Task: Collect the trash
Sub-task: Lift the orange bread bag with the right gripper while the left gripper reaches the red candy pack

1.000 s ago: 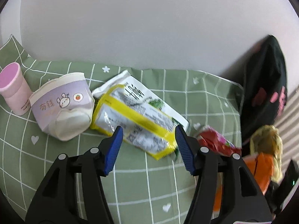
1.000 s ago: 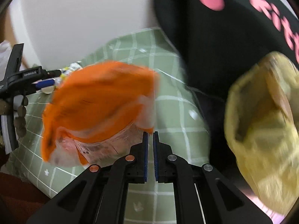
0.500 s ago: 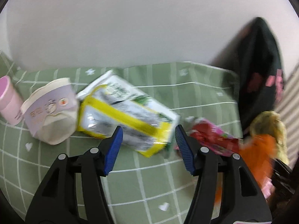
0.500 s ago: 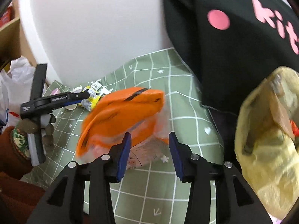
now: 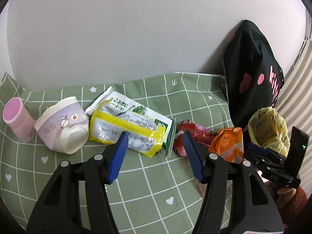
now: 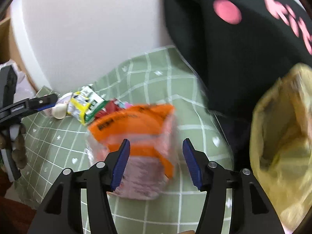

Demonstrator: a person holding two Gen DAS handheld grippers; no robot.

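Right gripper (image 6: 155,159) jaws wide apart, holding nothing; orange snack bag (image 6: 134,136) sits between and just ahead of the fingers, blurred, so can't tell if it is resting flat on the green checked cloth (image 6: 169,74) or in motion. Left gripper (image 5: 155,152) jaws also spread, empty, hovering above the cloth with the yellow-bordered wrapper (image 5: 124,128) just past its left fingertip and the red wrapper (image 5: 190,130) by its right one. Further left: crushed lilac paper cup (image 5: 62,124) touching the wrapper pile, pink cylinder (image 5: 18,120) just beside the cup. Yellow trash bag (image 6: 282,146) is open at the far right, beside the black bag with pink lettering (image 6: 243,44), mouth slumped and floppy. Trash looks all on the cloth, nothing visibly in the bag, though its inside is hard to read. Risks, judged: orange bag is slick and puffy, a pinch on its middle could squirt it out or only catch film; the soft bag mouth may fold shut when something is pushed in, so the item lands beside it; left gripper closing here may grab two overlapping wrappers at once and drop one in transit
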